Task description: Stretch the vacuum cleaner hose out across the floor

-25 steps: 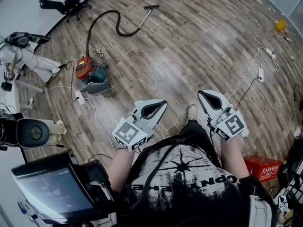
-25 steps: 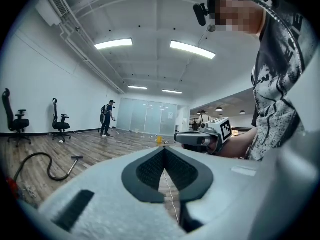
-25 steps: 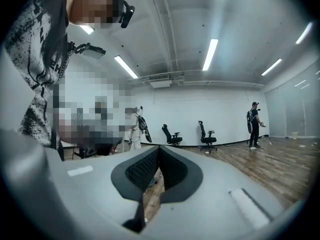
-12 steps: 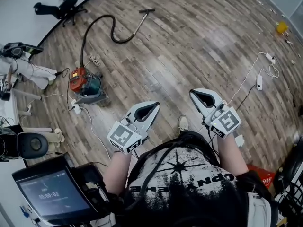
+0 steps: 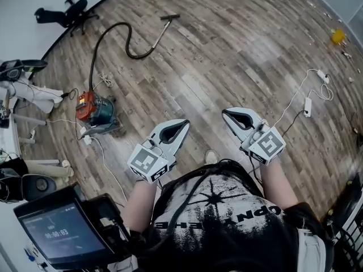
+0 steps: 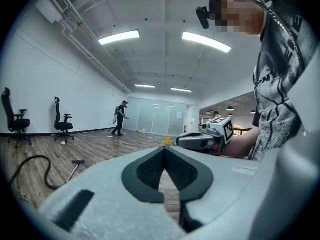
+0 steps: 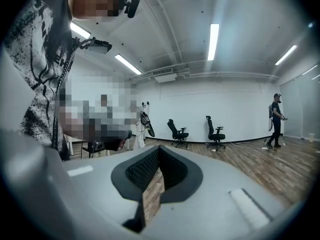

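Low in frame, my left tool (image 5: 182, 123) and right tool (image 5: 228, 113) are both closed and empty. Left of them, a loose cable (image 5: 108, 160) could trip me. Far upper left, the curled hose (image 5: 128, 41) could tip the vacuum cleaner (image 5: 93, 109) if yanked.

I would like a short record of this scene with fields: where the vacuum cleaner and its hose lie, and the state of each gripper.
vacuum cleaner: red and teal body, on the wooden floor, at the left of the head view
hose: black, lies in a curve, not stretched
nozzle: at the far end
left gripper: shut, empty, apart from the hose
right gripper: shut, empty
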### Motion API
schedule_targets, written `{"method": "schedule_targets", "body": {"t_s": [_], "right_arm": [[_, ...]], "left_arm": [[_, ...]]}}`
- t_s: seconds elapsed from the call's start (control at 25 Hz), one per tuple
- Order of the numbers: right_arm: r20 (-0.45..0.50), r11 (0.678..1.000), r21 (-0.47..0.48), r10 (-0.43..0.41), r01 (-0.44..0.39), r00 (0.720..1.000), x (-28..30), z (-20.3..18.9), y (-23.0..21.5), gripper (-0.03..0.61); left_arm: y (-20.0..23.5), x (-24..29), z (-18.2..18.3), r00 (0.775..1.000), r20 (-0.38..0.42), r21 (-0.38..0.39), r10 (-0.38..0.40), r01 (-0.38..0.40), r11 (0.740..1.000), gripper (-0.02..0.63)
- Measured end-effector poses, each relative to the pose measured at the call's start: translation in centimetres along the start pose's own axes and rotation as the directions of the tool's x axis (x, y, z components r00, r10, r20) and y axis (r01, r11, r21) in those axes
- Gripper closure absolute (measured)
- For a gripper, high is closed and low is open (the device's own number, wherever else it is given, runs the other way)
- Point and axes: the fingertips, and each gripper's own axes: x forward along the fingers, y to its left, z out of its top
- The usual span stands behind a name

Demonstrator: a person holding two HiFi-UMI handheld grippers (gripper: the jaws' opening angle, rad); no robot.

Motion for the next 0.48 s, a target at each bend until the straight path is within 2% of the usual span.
{"method": "schedule_targets", "body": {"t_s": [0.24, 0.48], "right_arm": [[-0.008, 0.999, 0.025, 0.026, -0.026, 1.000, 1.4, -1.8, -7.1, 0.574], [-0.016, 0.998, 0.002, 0.062, -0.062, 0.998, 2.0, -2.1, -8.0, 0.574]], "left_arm": [[4.0, 6.1, 0.1, 1.000, -0.021, -0.003, 0.021, -0.021, 1.000, 0.612], [4.4, 6.6, 0.1, 0.999, -0.011, -0.011, 0.033, -0.033, 0.999, 0.612]]}}
